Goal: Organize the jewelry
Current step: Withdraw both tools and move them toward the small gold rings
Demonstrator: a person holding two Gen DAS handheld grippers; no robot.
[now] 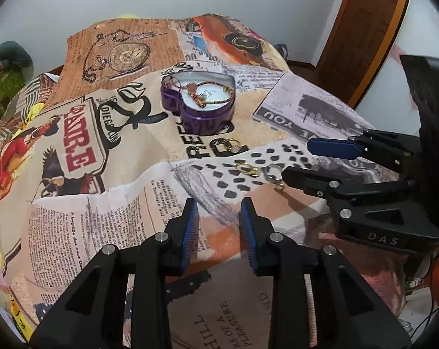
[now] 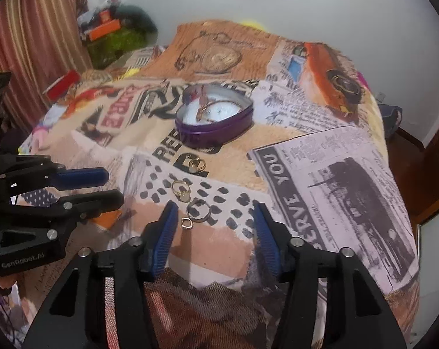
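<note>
A: Where does the jewelry sit?

B: Mid-frame in the right wrist view, loose on the printed cloth (image 2: 306, 174): a gold ring (image 2: 181, 189), a silver ring (image 2: 200, 210), a small gold ring (image 2: 186, 222), and a gold pair (image 2: 196, 165) higher up, partly lost against black lettering. The purple heart tin (image 2: 215, 116) lies above centre, open; a bracelet (image 1: 205, 93) shows inside, its details hard to read.

A: The tongs?

B: The right gripper (image 2: 216, 218) stands wide apart at lower centre, nothing between its pads, the silver ring just ahead. The left gripper (image 1: 219, 212) is apart too, empty, its body cut off by the bottom edge.
</note>
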